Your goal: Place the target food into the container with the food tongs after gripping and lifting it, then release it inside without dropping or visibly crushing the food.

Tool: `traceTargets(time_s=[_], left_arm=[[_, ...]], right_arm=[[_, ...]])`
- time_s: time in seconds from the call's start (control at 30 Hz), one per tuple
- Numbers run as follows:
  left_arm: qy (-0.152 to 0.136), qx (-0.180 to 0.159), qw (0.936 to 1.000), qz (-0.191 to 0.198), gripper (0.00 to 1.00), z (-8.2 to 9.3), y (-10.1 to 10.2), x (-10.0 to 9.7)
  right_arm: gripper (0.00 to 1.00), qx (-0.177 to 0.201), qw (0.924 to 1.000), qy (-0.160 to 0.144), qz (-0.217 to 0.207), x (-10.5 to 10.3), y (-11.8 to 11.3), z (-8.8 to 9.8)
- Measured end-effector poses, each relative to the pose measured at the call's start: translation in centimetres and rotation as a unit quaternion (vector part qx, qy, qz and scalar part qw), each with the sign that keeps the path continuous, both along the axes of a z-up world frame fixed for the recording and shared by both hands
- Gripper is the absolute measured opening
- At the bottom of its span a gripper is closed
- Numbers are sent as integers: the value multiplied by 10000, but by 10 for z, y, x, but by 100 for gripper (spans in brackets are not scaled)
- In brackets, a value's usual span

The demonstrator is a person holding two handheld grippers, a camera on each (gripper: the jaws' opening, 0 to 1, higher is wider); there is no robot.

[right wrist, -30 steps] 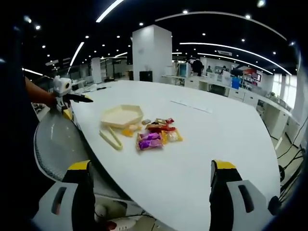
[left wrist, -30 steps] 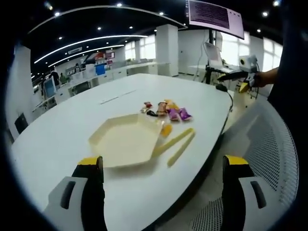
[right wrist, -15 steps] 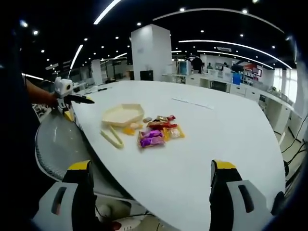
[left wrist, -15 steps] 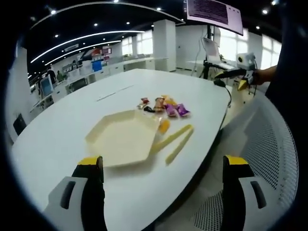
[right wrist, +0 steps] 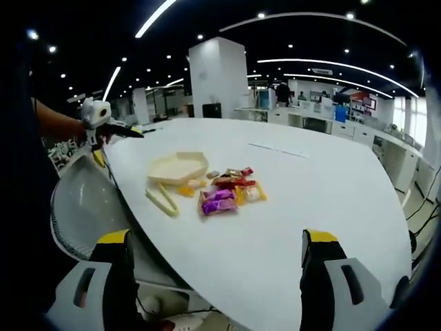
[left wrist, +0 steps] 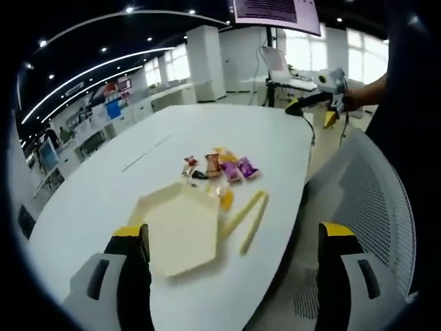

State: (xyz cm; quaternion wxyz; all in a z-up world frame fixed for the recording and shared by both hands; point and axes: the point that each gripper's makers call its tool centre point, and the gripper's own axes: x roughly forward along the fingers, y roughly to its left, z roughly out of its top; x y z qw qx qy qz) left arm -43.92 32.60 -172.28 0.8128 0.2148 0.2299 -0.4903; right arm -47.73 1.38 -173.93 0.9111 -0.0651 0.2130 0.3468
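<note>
Nothing is done yet: both grippers' fingers (left wrist: pixel 227 276) (right wrist: pixel 213 276) gape wide and empty, the pale yellow plastic tongs (left wrist: pixel 248 215) lie untouched on the white bench (right wrist: pixel 310 207) beside the empty cream hexagonal tray (left wrist: pixel 180 231) and the small wrapped snacks (right wrist: pixel 227 189).

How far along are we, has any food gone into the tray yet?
Nothing is done yet: the tray is empty, and the snacks lie on the table beside it. The tongs lie untouched next to the tray. Nothing is in hand: the left hand-held gripper and right hand-held gripper are open. Left: pick up tongs, grip, lift, release.
</note>
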Motion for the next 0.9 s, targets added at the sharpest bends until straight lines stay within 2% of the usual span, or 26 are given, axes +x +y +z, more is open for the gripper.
traceTargets(time_s=[0.3, 0.47, 0.63, 0.9], left_arm=[[-38, 492, 9955, -808, 89, 7, -28, 4], [-41, 604, 9917, -1138, 85, 8, -43, 3], [-10, 827, 9890, -1230, 84, -2, -44, 6], [115, 1006, 9858, -1340, 79, -16, -41, 3]], right_arm=[[100, 5, 10000, -22, 44, 6, 2, 3], [100, 53, 9999, -107, 68, 6, 6, 11], [100, 62, 9998, -138, 106, 4, 7, 13], [100, -2, 9997, -154, 186, 1, 3, 13]])
